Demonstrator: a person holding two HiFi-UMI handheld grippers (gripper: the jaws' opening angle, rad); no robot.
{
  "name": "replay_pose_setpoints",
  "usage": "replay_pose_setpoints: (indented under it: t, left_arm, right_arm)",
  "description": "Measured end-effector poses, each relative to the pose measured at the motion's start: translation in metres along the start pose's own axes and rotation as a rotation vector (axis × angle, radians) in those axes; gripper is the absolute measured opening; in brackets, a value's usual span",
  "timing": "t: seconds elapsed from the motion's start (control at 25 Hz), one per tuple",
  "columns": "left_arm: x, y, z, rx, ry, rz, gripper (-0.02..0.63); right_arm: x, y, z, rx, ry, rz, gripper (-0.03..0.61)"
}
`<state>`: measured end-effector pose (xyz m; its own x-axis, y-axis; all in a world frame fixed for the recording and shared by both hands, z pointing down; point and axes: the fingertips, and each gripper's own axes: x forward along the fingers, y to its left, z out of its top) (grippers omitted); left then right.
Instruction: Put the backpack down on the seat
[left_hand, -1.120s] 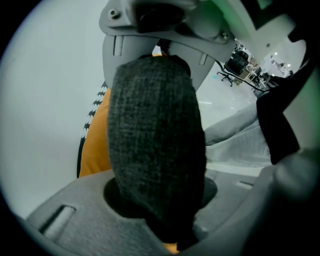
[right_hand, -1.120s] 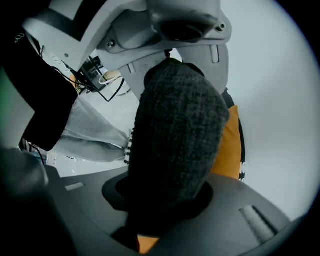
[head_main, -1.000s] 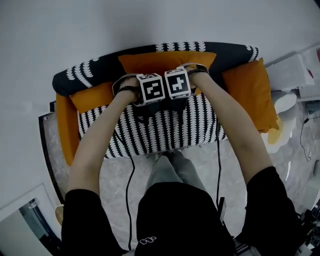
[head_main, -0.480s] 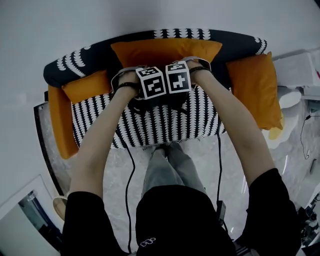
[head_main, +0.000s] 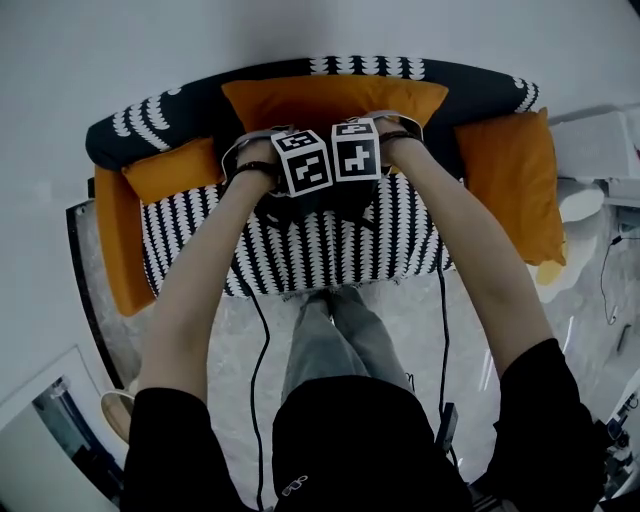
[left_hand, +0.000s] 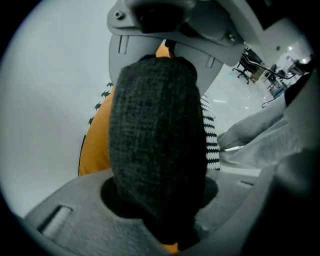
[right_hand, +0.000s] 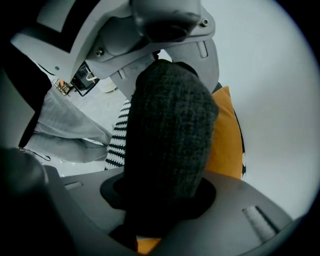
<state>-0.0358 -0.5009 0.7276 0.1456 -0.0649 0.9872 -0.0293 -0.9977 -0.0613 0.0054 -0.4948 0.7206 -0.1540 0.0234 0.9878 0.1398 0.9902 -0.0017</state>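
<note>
Over the sofa's black-and-white seat (head_main: 320, 255), both grippers hang side by side, pointing straight down; the left gripper (head_main: 303, 165) and the right gripper (head_main: 356, 152) nearly touch at their marker cubes; the person's bare forearms reach in from below, one to each. Right beneath them sits the backpack (head_main: 335, 205), a dark mass at the rear of the seat, just in front of the orange back cushion (head_main: 335, 100); whether its base rests fully on the cover I cannot tell from here.

Now the left gripper view: the backpack's dark knitted fabric (left_hand: 157, 145) fills the gap from one grey finger to the other; the fingers (left_hand: 75, 215) have just been easing apart, yet the fabric touches both of them, so the grip is on. Same story on the right; the fabric (right_hand: 167, 140) stands thick between the fingers (right_hand: 240, 205), which have just been opening too, and it presses into both.

Around the sofa: an orange cushion at the left end (head_main: 170, 170), another at the right end (head_main: 505, 185); grey trousers (head_main: 335, 340) below the seat's front edge; two black cables (head_main: 262, 350) trail down over the pale marbled floor (head_main: 230, 330).
</note>
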Motion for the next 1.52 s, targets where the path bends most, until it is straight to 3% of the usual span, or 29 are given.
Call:
replay_pose_setpoints:
  t: [0.28,0.6,0.8,0.96,1.08,1.2,1.52]
  left_arm:
    - [-0.012,-0.008,-0.001,0.017,0.015,-0.017,0.230]
    - [-0.045,-0.007,0.001,0.034,0.025,0.035,0.258]
    - [-0.079,-0.003,0.014,0.026,-0.022,0.093,0.230]
    - [-0.098,-0.008,0.016,0.035,-0.018,0.127,0.215]
    - [-0.112,-0.018,0.025,-0.013,-0.080,0.147,0.151]
    - [-0.124,-0.031,0.028,-0.038,-0.109,0.170,0.129]
    - [-0.170,-0.047,0.026,-0.087,-0.180,0.284,0.043]
  right_arm:
    - [-0.013,0.007,-0.002,-0.015,0.035,0.007,0.229]
    - [-0.039,0.005,0.000,0.006,0.051,-0.069,0.258]
    - [-0.067,0.000,0.011,0.073,-0.005,-0.138,0.244]
    - [-0.091,0.003,0.014,0.059,-0.005,-0.175,0.236]
    - [-0.107,0.008,0.014,0.051,-0.008,-0.205,0.229]
    - [-0.117,0.021,0.014,0.017,0.010,-0.219,0.212]
    - [-0.156,0.041,0.029,0.033,-0.076,-0.325,0.072]
